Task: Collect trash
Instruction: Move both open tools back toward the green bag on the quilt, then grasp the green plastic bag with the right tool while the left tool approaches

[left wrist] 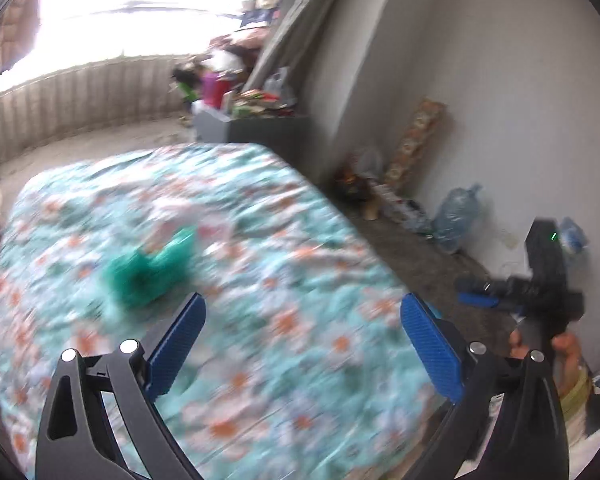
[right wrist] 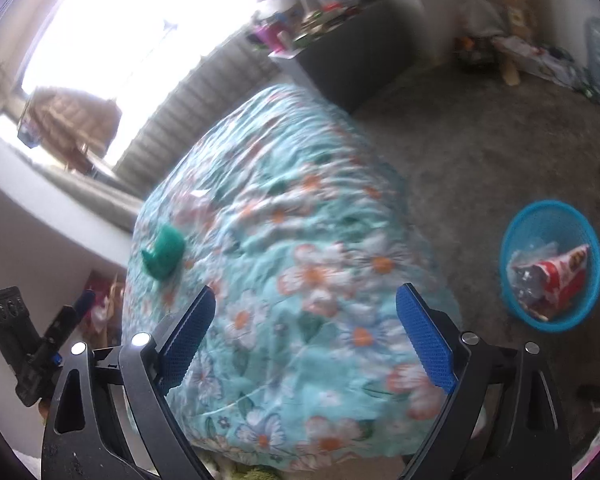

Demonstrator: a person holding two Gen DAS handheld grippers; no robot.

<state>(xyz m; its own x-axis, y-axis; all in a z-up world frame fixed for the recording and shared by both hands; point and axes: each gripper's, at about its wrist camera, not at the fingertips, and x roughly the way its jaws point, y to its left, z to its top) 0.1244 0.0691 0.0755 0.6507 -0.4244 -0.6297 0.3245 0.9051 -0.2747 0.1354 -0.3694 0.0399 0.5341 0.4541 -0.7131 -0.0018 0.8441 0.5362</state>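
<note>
A crumpled green bag [left wrist: 148, 272] lies on the flowered turquoise bedspread [left wrist: 260, 280], blurred in the left wrist view. My left gripper [left wrist: 302, 314] hangs open above the bed, just right of and nearer than the bag, with nothing between its blue pads [left wrist: 176, 344]. In the right wrist view the same green bag [right wrist: 164, 254] sits far left on the bedspread [right wrist: 300, 240]. My right gripper [right wrist: 306, 308] is open and empty over the bed's near part. A blue mesh bin [right wrist: 512, 300] on the carpet at right holds a red wrapper [right wrist: 556, 276] and clear plastic.
The other hand-held gripper [left wrist: 540, 288] shows at the right of the left wrist view, with a hand under it. Large water bottles [left wrist: 458, 216] and clutter line the wall. A grey cabinet [left wrist: 252, 128] piled with items stands beyond the bed. Grey carpet [right wrist: 480, 152] lies between bed and bin.
</note>
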